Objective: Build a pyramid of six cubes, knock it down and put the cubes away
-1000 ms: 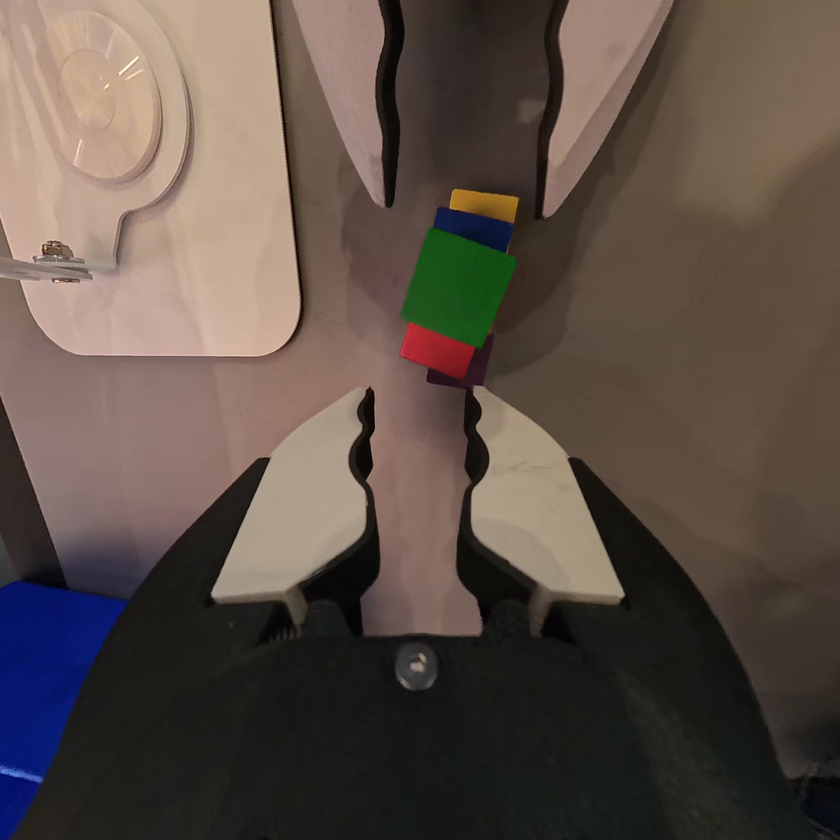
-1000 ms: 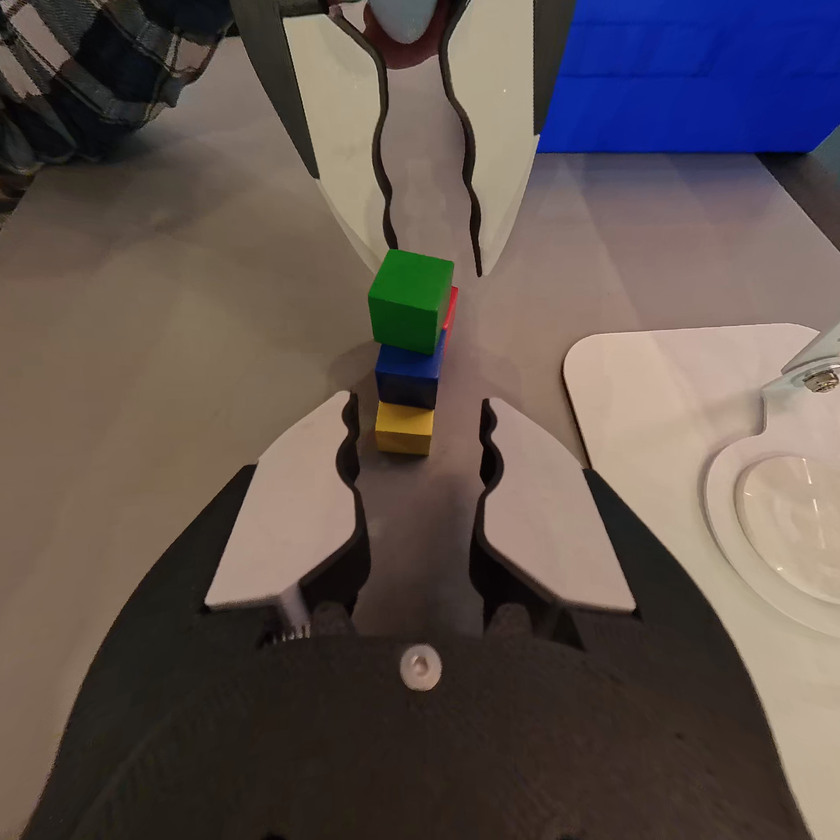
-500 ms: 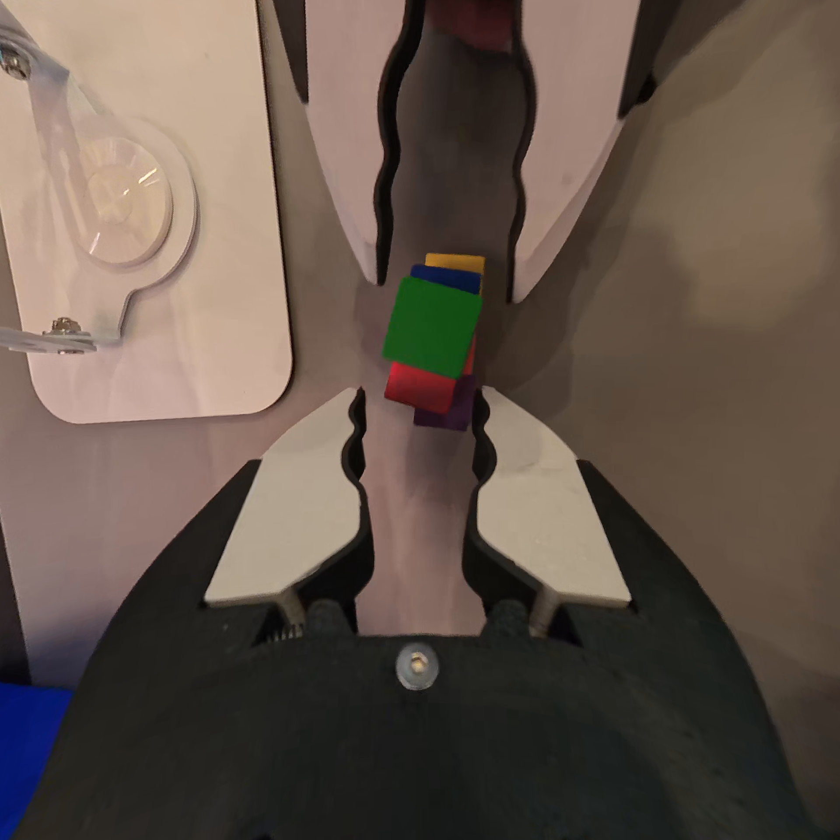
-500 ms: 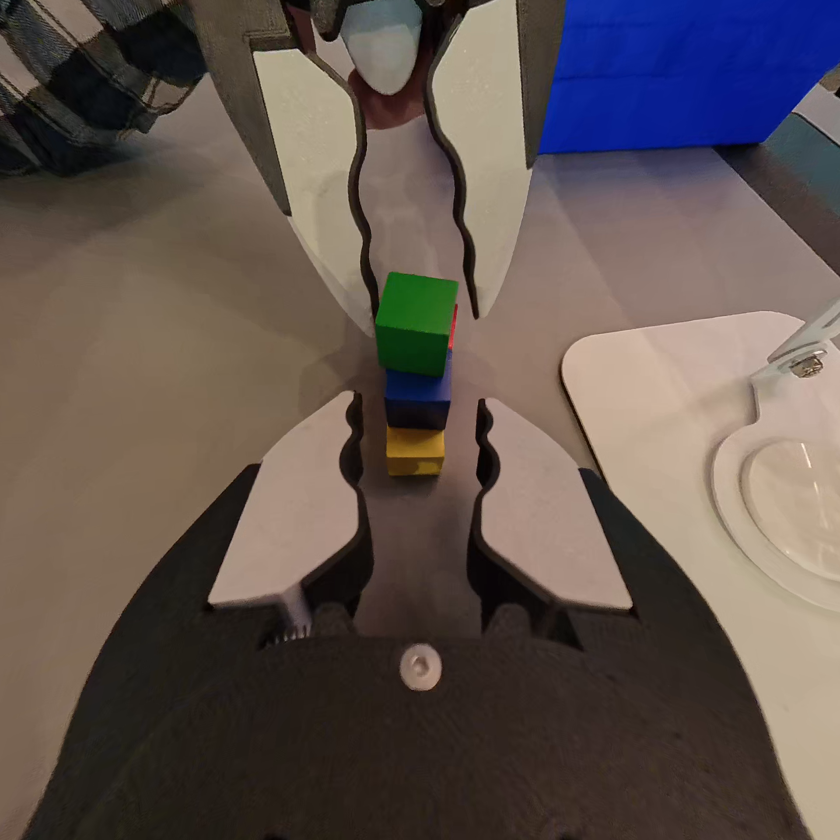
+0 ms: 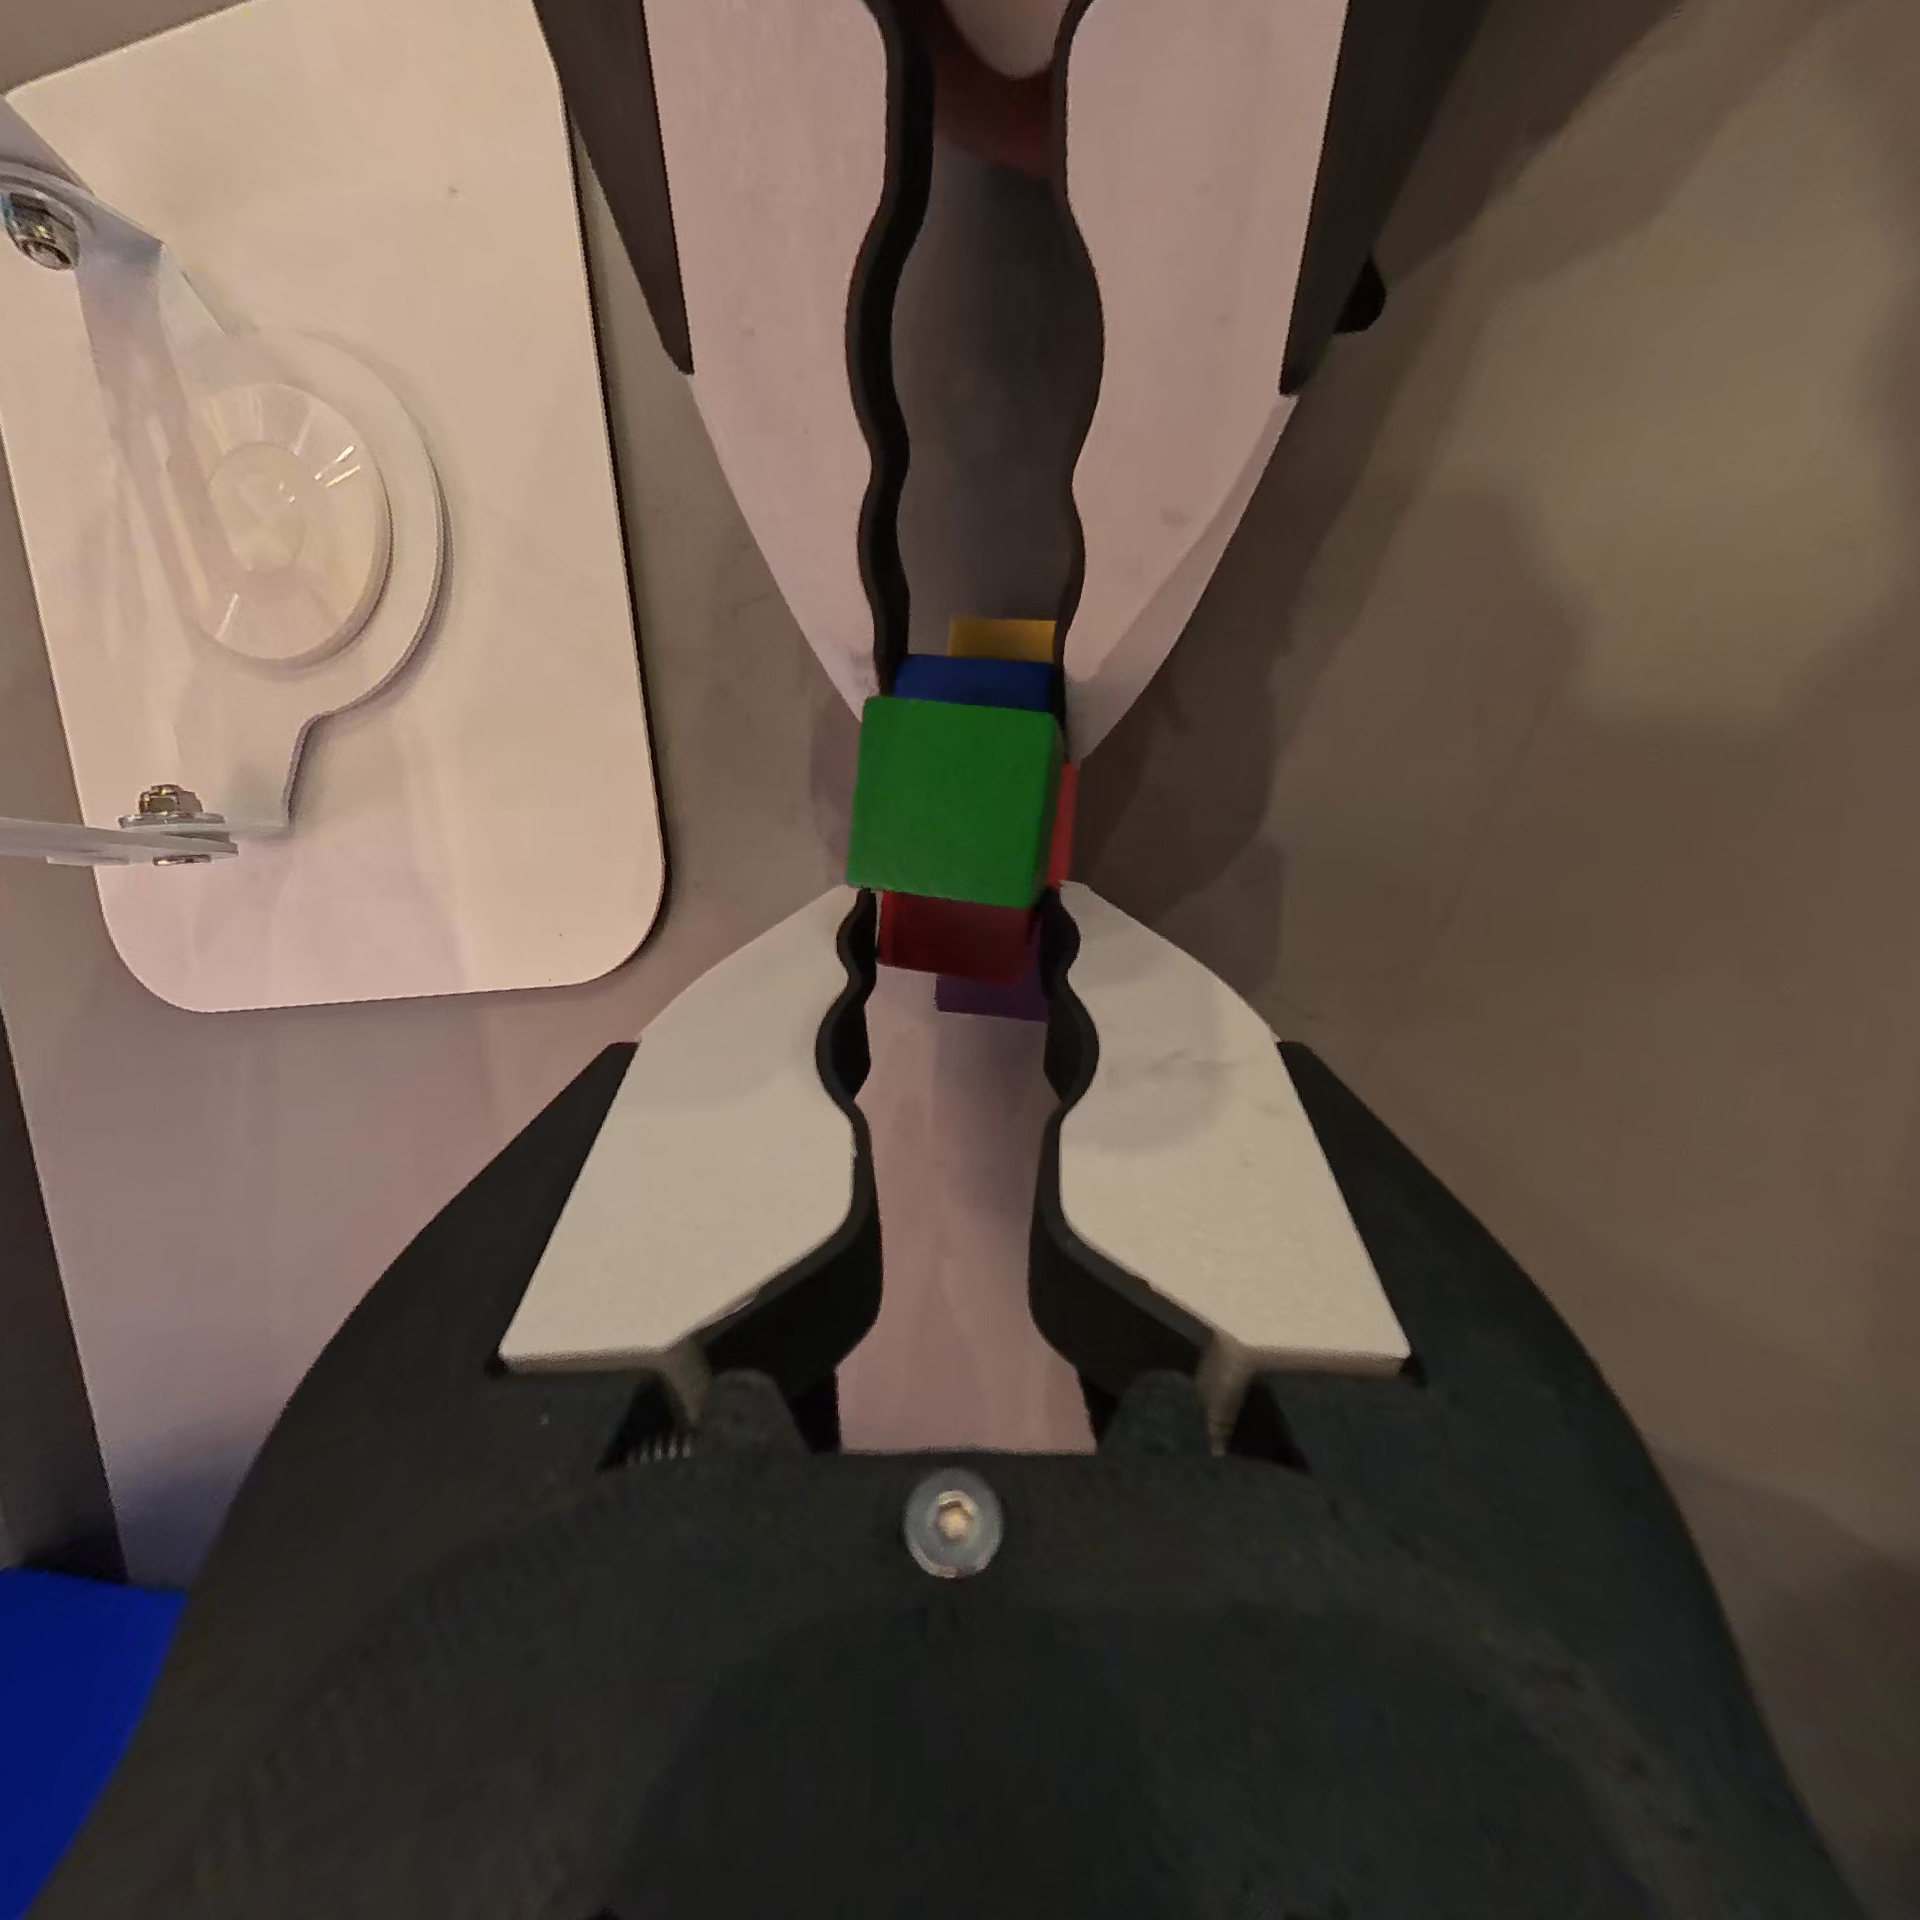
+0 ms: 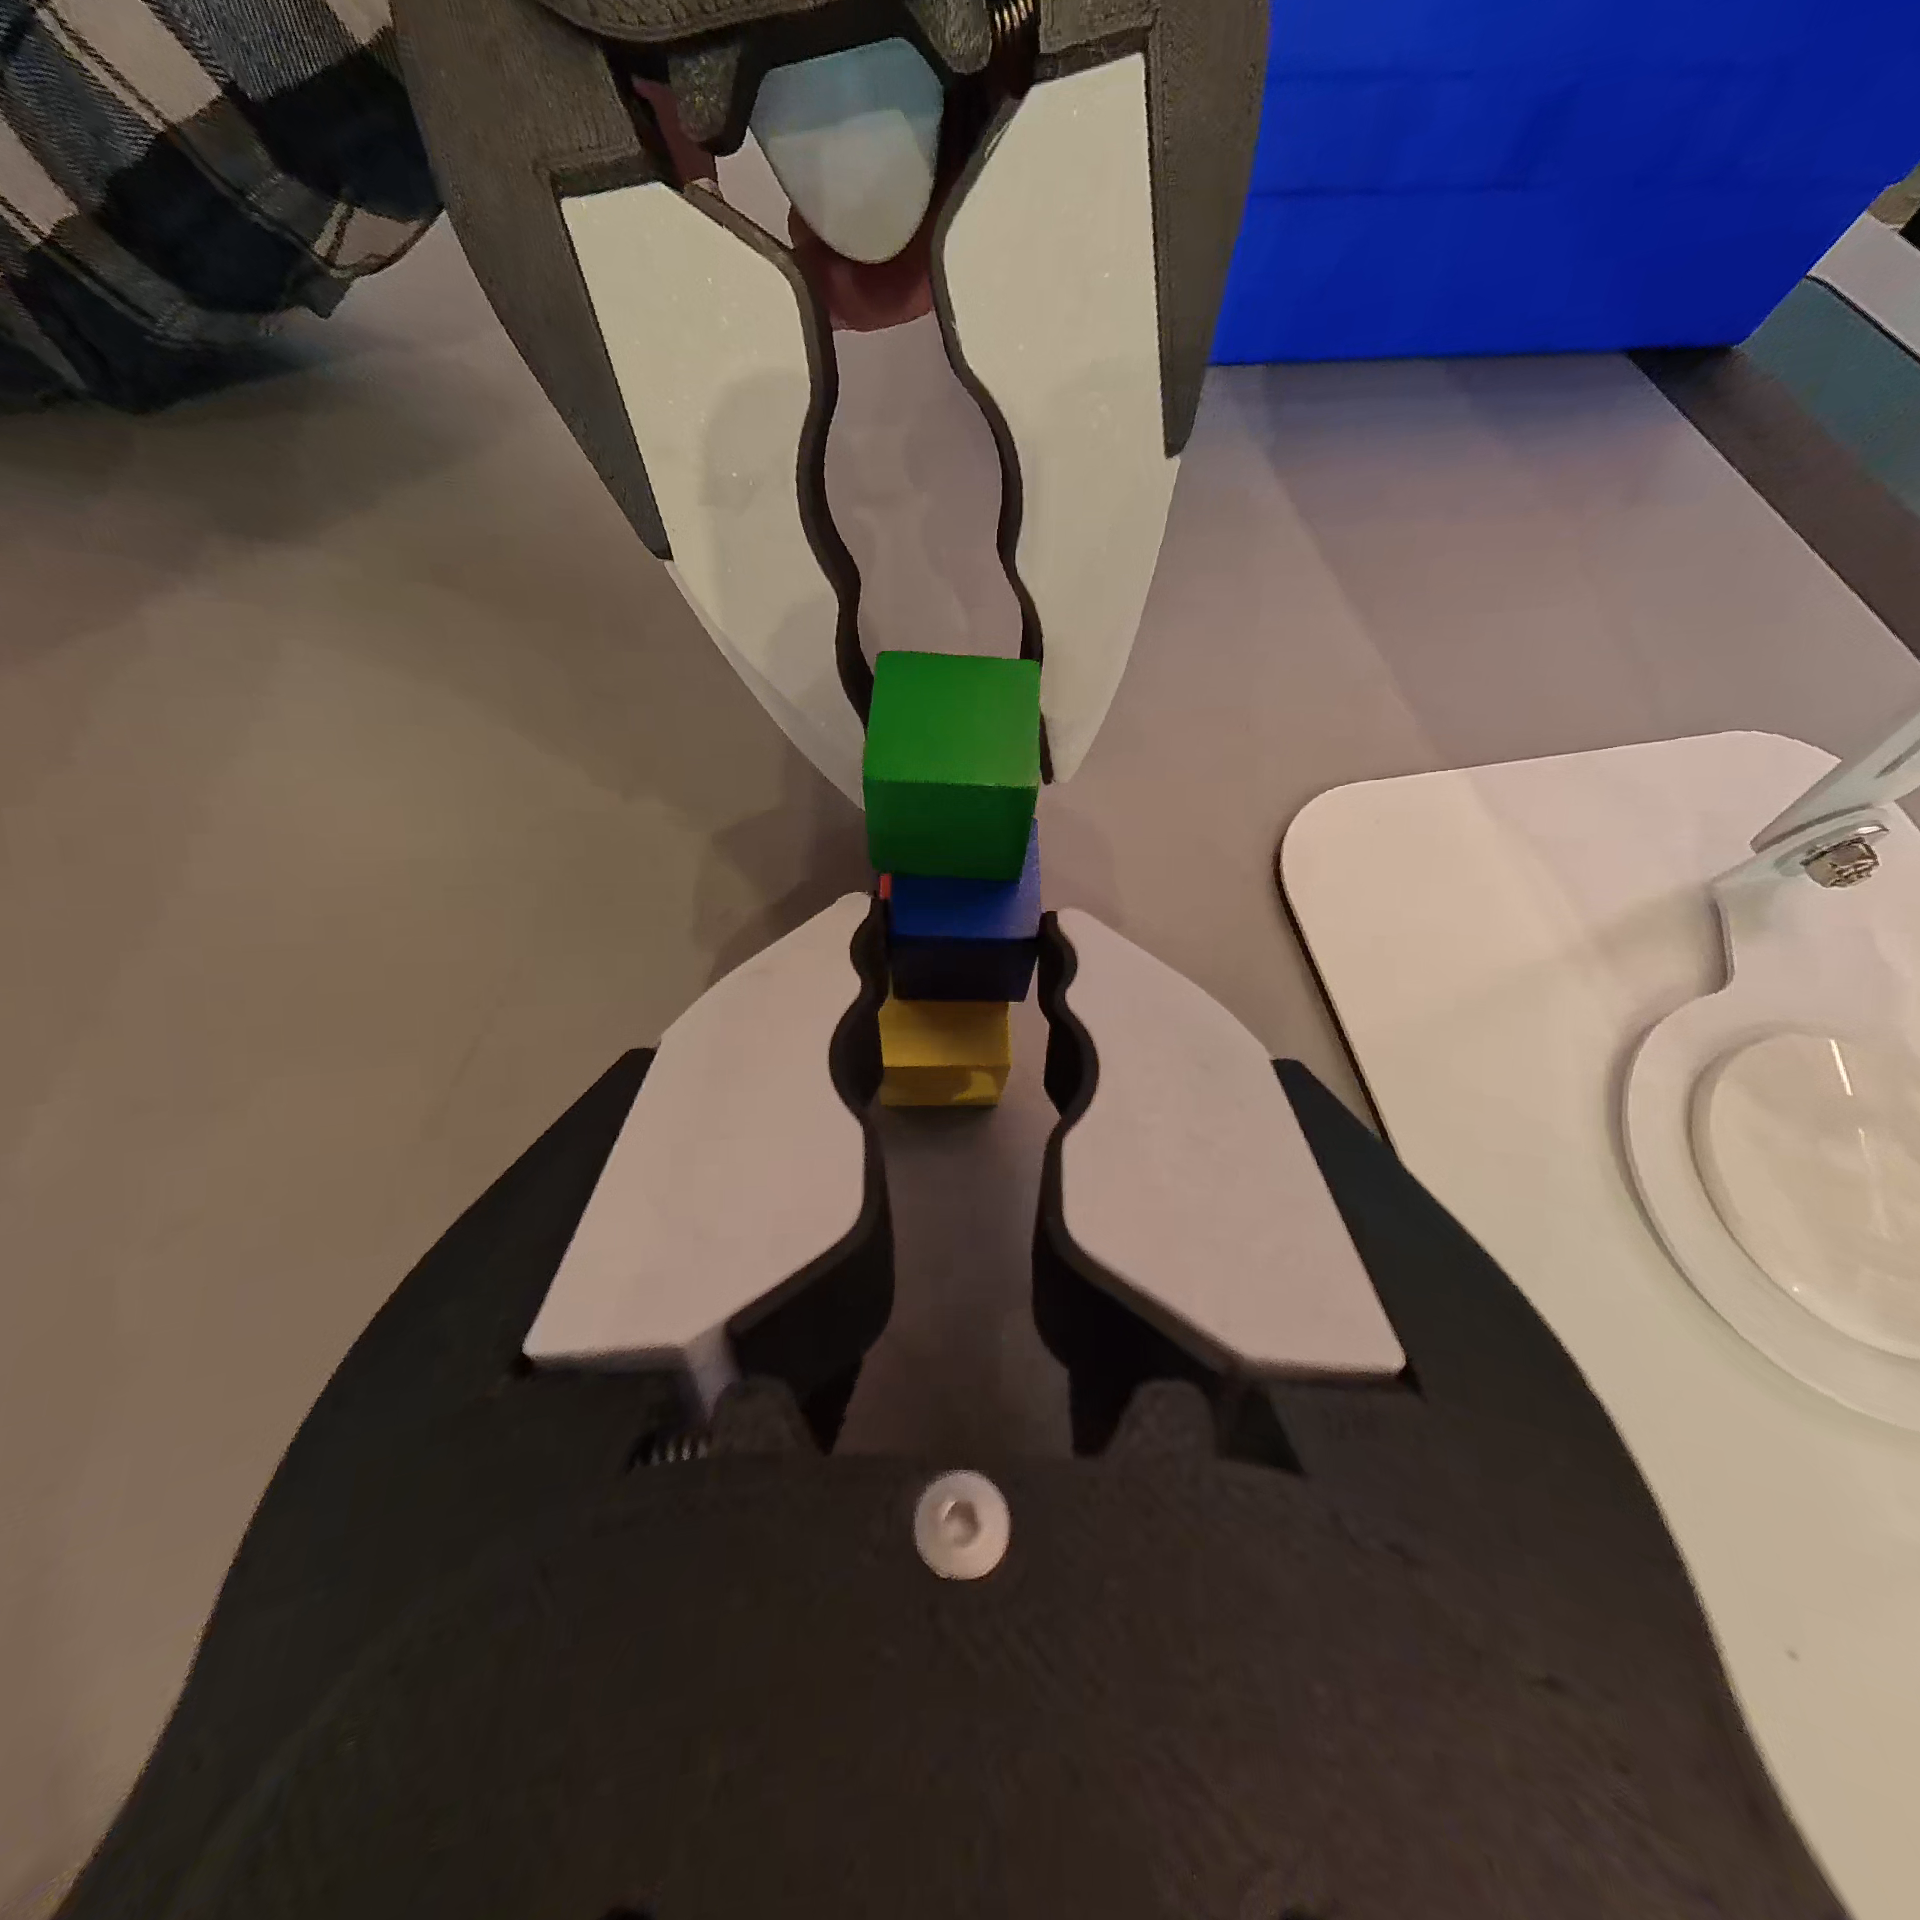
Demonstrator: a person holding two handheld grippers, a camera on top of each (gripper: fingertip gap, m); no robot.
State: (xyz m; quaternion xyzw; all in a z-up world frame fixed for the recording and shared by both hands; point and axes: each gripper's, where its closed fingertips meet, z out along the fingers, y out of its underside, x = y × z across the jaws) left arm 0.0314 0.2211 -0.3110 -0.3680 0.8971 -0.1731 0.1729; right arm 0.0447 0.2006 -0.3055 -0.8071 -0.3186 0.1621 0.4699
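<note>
While the two claws face each other across the grey table (image 6: 312, 831), each is closed in on one end of the cube pyramid. In the right wrist view, the yellow cube (image 6: 943, 1055) lies nearest, between the fingers of the right claw (image 6: 958, 961), whose tips pinch the blue cube (image 6: 966, 935). The green cube (image 6: 954, 764) tops the pile. Beyond it, the left claw (image 5: 961, 951) pinches the red cube (image 5: 951, 935), a purple cube (image 5: 987, 1000) below. A white board (image 6: 1507, 987) lies alongside; a blue bin (image 6: 1558, 177) stands behind.

Green cube (image 6: 951, 764) atop blue cube (image 6: 961, 935), yellow cube (image 6: 943, 1055) between right claw (image 6: 954, 961) fingers
</note>
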